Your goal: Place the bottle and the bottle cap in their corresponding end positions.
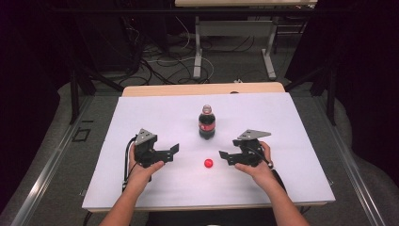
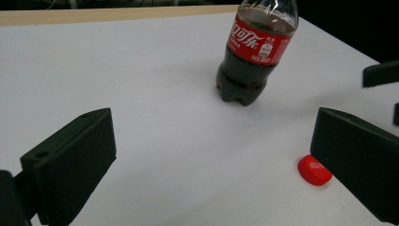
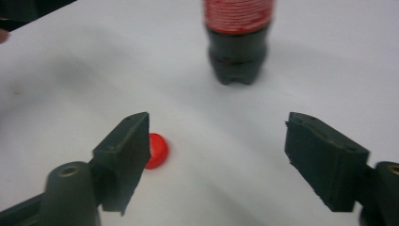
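Note:
A small cola bottle [image 1: 207, 123] with a red label stands upright at the middle of the white table [image 1: 291, 179]. A loose red cap [image 1: 208, 163] lies on the table in front of it. My left gripper [image 1: 171, 153] hovers left of the cap, open and empty. In the left gripper view, the gripper [image 2: 211, 155] is spread wide, with the bottle [image 2: 249, 61] ahead and the cap [image 2: 314, 170] beside the right jaw. My right gripper [image 1: 226, 156] sits right of the cap, also open. In the right gripper view, the gripper [image 3: 219, 141] has the cap [image 3: 156, 150] just past its left jaw and the bottle [image 3: 237, 42] ahead.
A wooden strip [image 1: 202, 89] edges the table's far side. Beyond it the floor holds tangled cables [image 1: 160, 66] and the legs of another desk [image 1: 269, 56]. White table surface stretches on both sides of the grippers.

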Demonstrator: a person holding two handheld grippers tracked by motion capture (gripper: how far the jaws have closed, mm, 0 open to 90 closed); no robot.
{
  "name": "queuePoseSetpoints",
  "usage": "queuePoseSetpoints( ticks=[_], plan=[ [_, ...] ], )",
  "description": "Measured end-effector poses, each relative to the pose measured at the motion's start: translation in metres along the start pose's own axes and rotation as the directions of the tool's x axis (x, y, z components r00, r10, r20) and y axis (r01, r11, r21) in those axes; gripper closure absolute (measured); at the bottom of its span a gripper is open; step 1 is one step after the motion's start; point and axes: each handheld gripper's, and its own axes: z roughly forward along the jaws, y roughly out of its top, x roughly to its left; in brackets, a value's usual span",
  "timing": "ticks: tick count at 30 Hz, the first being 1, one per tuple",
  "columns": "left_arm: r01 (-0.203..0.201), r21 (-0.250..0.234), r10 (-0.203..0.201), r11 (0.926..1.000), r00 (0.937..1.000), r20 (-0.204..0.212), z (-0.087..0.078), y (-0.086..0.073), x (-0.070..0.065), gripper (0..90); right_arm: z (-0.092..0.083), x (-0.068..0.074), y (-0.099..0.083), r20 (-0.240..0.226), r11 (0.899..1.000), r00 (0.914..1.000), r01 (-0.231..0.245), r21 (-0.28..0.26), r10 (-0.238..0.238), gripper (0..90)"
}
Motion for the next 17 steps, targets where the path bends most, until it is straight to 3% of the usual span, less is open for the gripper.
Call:
queuePoseSetpoints(
  ticks=[3,5,9,14,17],
  plan=[
    [0.009,0.003,-0.009,1.0,0.9998,-0.02,-0.004,-0.003,0.006,0.9,-0.017,-0.013,-0.006,0.054,0.998,0.9973,-0.05,-0.024,0.051,14.7],
    [0.011,0.004,-0.011,0.9999,0.9995,-0.029,-0.007,-0.005,0.009,0.9,-0.026,-0.021,-0.01,0.099,0.997,0.9935,-0.051,-0.051,0.056,13.2],
    [0.01,0.026,-0.008,0.9996,0.999,-0.044,-0.01,-0.01,0.013,0.8,-0.041,-0.035,-0.02,0.204,0.995,0.9756,-0.068,-0.071,0.081,3.7],
    [0.022,0.037,-0.02,0.9991,0.9981,-0.058,-0.012,-0.014,0.019,0.7,-0.05,-0.05,-0.034,0.284,0.993,0.9528,-0.09,-0.073,0.107,0.0],
    [0.022,0.04,-0.019,0.999,0.9976,-0.066,-0.012,-0.015,0.021,0.8,-0.053,-0.055,-0.038,0.287,0.989,0.947,-0.127,-0.079,0.145,0.0]
  ],
)
